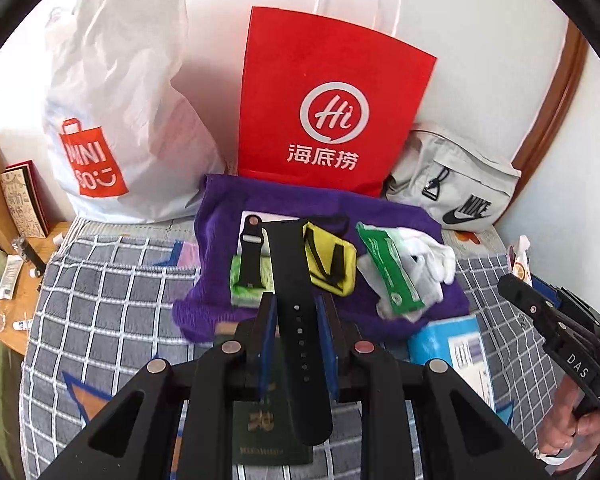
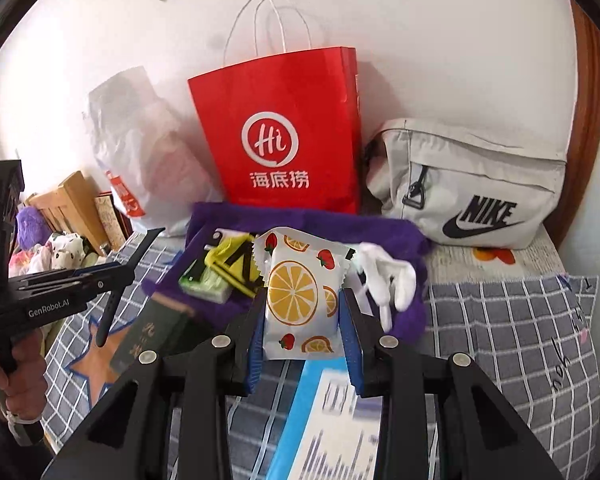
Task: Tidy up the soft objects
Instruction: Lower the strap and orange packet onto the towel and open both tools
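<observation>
Jaws: left gripper (image 1: 296, 312) clamps watch strap (image 1: 296, 280) lengthwise; right gripper (image 2: 304, 316) clamps upright snack packet (image 2: 300, 296).

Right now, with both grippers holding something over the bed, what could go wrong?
The left gripper pinches the black strap partway along, so its long free ends could swing and snag the yellow pouch or slip out. The right gripper squeezes the fruit-print packet by its sides; a puffy packet may crush or pop loose. The purple cloth is already crowded, so whatever is set down could knock the white gloves off.
</observation>
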The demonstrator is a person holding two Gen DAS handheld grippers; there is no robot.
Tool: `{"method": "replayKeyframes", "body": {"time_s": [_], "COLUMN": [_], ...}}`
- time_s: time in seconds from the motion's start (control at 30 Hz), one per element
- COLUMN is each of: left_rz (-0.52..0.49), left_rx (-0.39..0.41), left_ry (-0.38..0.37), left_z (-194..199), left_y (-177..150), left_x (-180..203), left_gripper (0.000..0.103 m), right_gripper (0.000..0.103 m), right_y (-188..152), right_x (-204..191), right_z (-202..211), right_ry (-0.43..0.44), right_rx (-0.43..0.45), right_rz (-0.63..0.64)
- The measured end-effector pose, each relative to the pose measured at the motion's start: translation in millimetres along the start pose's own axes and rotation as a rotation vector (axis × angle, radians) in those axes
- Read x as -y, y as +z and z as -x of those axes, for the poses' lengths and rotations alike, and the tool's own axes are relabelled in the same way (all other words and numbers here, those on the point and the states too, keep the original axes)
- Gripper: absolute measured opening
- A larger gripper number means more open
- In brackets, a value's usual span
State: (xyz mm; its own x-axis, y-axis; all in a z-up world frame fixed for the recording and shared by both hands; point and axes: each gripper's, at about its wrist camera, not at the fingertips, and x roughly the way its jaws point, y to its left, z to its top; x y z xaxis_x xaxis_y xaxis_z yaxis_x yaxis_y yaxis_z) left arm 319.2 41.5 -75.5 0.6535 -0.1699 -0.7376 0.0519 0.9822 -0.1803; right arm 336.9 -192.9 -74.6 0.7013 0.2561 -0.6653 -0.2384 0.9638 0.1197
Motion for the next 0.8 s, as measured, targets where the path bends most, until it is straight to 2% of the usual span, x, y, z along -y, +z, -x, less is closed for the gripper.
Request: {"method": "replayKeyframes", "body": {"time_s": [0.27,0.43,0.6,0.8], "left_rz": [0.006,0.021,0.029,0.022], "left_rx": [-0.012,-0.022,-0.045,-0.081], "left_ry": [0.007,-0.019,-0.031,-0.060], "left_z": [-34.8,-57.7,-83.0,-113.3], "left_y": [34.1,51.0,57.6,55.5], "left_x": [-3.8,-3.9,-3.8,0.6], "left_gripper": [0.020,0.020,0.020,0.020], "right_gripper": [0.034,0.034,0.034,0.034], "right_y": [36.4,54.0,50.5,39.8], "right_x": [8.0,11.5,19.8,32.7], "right_z": [-37.2,-58.5,-84.2,-120.2], "right_ry": [0.015,0.028,0.029,0.017], "right_rx": [-0.001,-0.005,-0.034,-0.132], "right_rz": [0.007,0.016,0.010,0.015]}}
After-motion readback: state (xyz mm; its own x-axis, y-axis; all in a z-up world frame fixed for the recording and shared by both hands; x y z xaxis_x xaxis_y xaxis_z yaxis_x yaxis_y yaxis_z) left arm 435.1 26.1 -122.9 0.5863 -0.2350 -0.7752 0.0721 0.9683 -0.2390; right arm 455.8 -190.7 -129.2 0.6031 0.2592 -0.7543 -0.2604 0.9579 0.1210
